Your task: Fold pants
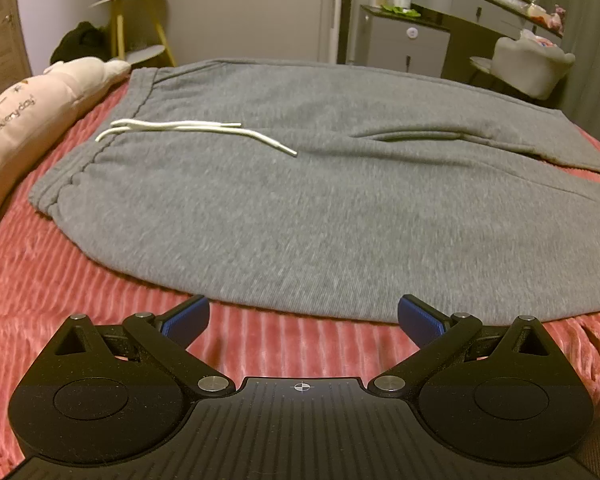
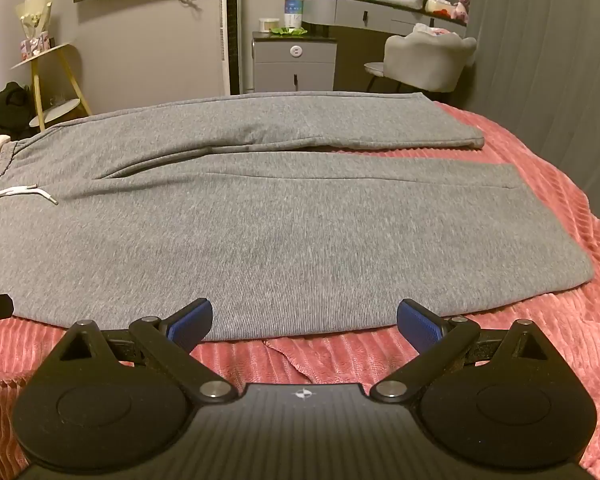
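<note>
Both claws (image 1: pixel 303 318) (image 2: pixel 305 322) agape before gray pants (image 2: pixel 260 232); pillow (image 1: pixel 32 112) left-view only.

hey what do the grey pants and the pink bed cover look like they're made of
The grey pants: seemingly heathered sweatshirt-type knit, matte, with fine ribbed lines and a white drawstring. The pink bed cover: likely plush fleece or chenille, its raised ridges catching a soft sheen.

Left gripper (image 1: pixel 303 320): jaws spread wide, nothing between them, above the blanket (image 1: pixel 100 300) just short of the pants (image 1: pixel 300 208). Pants lie flat; drawstring (image 1: pixel 188 130) rests on them near the waistband. Pillow (image 1: pixel 32 120) at left.
</note>
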Action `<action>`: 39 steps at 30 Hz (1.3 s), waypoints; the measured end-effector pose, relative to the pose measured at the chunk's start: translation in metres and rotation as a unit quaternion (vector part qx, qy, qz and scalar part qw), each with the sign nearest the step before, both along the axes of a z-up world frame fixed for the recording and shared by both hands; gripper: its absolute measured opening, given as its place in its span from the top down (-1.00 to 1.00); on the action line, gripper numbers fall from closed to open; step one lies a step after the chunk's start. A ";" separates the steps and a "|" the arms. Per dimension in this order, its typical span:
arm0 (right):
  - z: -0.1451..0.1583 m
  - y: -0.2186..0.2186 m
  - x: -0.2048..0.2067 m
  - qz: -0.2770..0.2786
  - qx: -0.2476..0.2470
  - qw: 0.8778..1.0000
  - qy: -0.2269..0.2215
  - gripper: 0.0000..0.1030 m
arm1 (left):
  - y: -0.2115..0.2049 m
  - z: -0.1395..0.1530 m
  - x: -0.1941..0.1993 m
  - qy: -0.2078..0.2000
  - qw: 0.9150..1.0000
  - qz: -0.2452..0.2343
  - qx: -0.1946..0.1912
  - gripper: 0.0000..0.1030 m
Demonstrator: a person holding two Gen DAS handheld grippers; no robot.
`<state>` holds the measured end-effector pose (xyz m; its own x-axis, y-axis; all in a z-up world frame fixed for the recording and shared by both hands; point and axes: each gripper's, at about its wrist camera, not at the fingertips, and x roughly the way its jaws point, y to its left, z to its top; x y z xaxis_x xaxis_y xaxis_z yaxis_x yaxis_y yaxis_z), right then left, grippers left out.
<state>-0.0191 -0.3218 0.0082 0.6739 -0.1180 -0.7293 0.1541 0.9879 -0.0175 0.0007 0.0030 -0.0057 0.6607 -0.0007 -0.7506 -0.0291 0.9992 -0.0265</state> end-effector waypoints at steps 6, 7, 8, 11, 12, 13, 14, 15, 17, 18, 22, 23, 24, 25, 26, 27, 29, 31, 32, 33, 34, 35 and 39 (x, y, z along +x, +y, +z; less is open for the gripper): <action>0.002 -0.002 -0.002 -0.001 0.003 1.000 -0.001 -0.92 | 0.000 0.000 0.000 0.000 1.000 0.000 0.000 -1.00; 0.003 -0.002 -0.002 -0.002 0.003 1.000 -0.001 -0.92 | 0.000 0.000 0.000 0.001 1.000 0.000 0.000 -1.00; 0.003 -0.002 -0.002 -0.002 0.004 1.000 -0.001 -0.92 | 0.000 0.000 0.000 0.001 1.000 0.000 0.000 -1.00; 0.003 -0.002 -0.002 -0.002 0.005 1.000 -0.001 -0.92 | -0.001 -0.001 0.000 0.002 1.000 0.000 0.000 -1.00; 0.002 -0.003 -0.002 -0.003 0.005 1.000 -0.001 -0.92 | -0.001 -0.002 -0.001 0.003 1.000 0.000 0.000 -1.00; 0.002 -0.002 -0.002 -0.003 0.006 1.000 -0.001 -0.92 | -0.001 -0.002 0.000 0.002 1.000 0.000 0.000 -1.00; 0.002 -0.003 -0.002 -0.003 0.006 1.000 -0.001 -0.92 | -0.001 -0.002 -0.001 0.002 1.000 0.000 -0.001 -1.00; 0.002 -0.003 -0.002 -0.004 0.006 1.000 -0.001 -0.92 | -0.001 -0.002 -0.001 0.003 1.000 0.000 -0.001 -1.00; 0.002 -0.003 -0.003 -0.004 0.007 1.000 -0.001 -0.92 | -0.001 -0.003 -0.001 0.003 1.000 0.000 -0.001 -1.00; 0.002 -0.003 -0.003 -0.004 0.007 1.000 -0.002 -0.92 | -0.002 -0.003 -0.001 0.004 1.000 0.000 -0.001 -1.00; 0.002 -0.004 -0.003 -0.004 0.008 1.000 -0.002 -0.92 | -0.002 -0.003 0.000 0.007 1.000 0.000 -0.002 -1.00; 0.002 -0.004 -0.003 -0.004 0.008 1.000 -0.002 -0.92 | -0.002 -0.004 -0.001 0.007 1.000 0.000 -0.003 -1.00; 0.002 -0.004 -0.003 -0.005 0.008 1.000 -0.002 -0.92 | -0.002 -0.003 0.000 0.009 1.000 0.000 -0.003 -1.00; 0.002 -0.004 -0.003 -0.005 0.008 1.000 -0.002 -0.92 | -0.002 -0.003 0.000 0.010 1.000 0.001 -0.004 -1.00; 0.002 -0.004 -0.003 -0.005 0.009 1.000 -0.001 -0.92 | -0.002 -0.003 0.000 0.010 1.000 0.001 -0.004 -1.00; 0.002 -0.004 -0.003 -0.005 0.009 1.000 -0.001 -0.92 | -0.001 -0.003 0.000 0.011 1.000 0.002 -0.005 -1.00; 0.002 -0.004 -0.003 -0.005 0.010 1.000 -0.001 -0.92 | -0.001 -0.002 0.000 0.012 1.000 0.002 -0.006 -1.00; 0.002 -0.005 -0.004 -0.005 0.011 1.000 -0.001 -0.92 | -0.001 -0.002 0.001 0.012 1.000 0.002 -0.006 -1.00; 0.002 -0.005 -0.003 -0.005 0.011 1.000 -0.001 -0.92 | -0.001 -0.002 0.001 0.012 1.000 0.002 -0.005 -1.00; 0.002 -0.005 -0.003 -0.005 0.011 1.000 -0.001 -0.92 | -0.001 -0.002 0.001 0.012 1.000 0.002 -0.005 -1.00; 0.002 -0.005 -0.004 -0.005 0.011 1.000 -0.001 -0.92 | -0.001 -0.002 0.001 0.012 1.000 0.002 -0.005 -1.00; 0.002 -0.005 -0.004 -0.005 0.011 1.000 -0.001 -0.92 | -0.001 -0.002 0.001 0.013 1.000 0.002 -0.005 -1.00; 0.002 -0.006 -0.003 -0.007 0.014 1.000 -0.001 -0.92 | 0.000 -0.002 0.001 0.013 1.000 0.003 -0.007 -1.00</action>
<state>-0.0222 -0.3278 0.0106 0.6737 -0.1077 -0.7311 0.1681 0.9857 0.0097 0.0016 0.0028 -0.0076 0.6404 -0.0073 -0.7680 -0.0355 0.9986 -0.0390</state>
